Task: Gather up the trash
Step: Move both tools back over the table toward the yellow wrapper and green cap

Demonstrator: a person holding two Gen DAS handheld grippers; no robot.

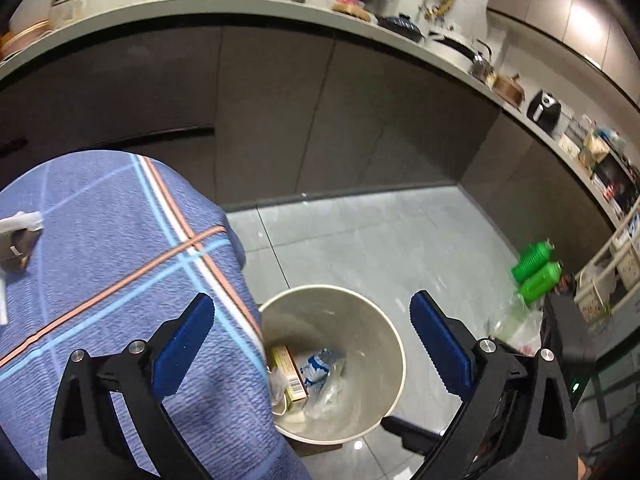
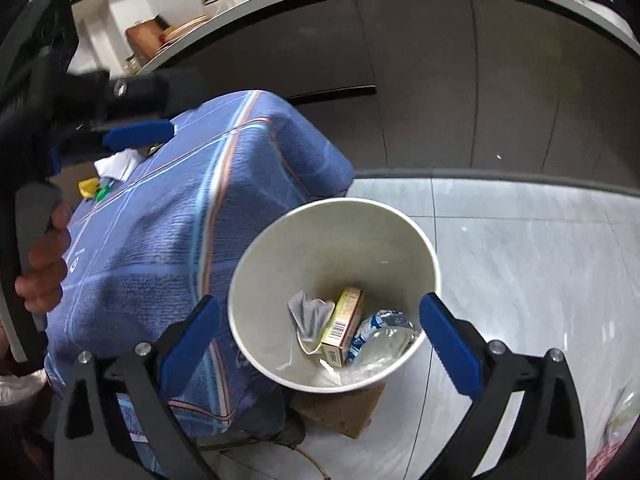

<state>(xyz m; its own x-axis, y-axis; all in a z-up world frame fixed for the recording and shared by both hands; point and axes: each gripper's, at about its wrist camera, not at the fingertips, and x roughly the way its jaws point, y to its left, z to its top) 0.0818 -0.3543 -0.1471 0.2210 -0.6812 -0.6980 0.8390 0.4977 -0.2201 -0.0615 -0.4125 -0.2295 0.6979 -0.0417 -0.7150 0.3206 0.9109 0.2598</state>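
A beige round trash bin (image 1: 394,364) (image 2: 248,280) stands on the floor beside a table covered with a blue striped cloth (image 1: 100,240) (image 2: 168,220). In the bin lie a yellow carton (image 2: 343,325) (image 1: 289,374), a crushed plastic bottle (image 2: 376,334) (image 1: 320,368) and a crumpled grey wrapper (image 2: 308,314). My left gripper (image 1: 312,344) is open and empty above the table edge and bin. My right gripper (image 2: 320,340) is open and empty over the bin. On the table lie a white tissue (image 2: 117,164), a yellow scrap (image 2: 88,187) and a small green piece (image 2: 103,193).
Dark kitchen cabinets (image 1: 280,112) with a cluttered counter (image 1: 240,4) run behind. Two green bottles (image 1: 536,268) and a plastic bag (image 1: 516,324) lie on the tiled floor at right. A brown cardboard piece (image 2: 344,412) lies under the bin.
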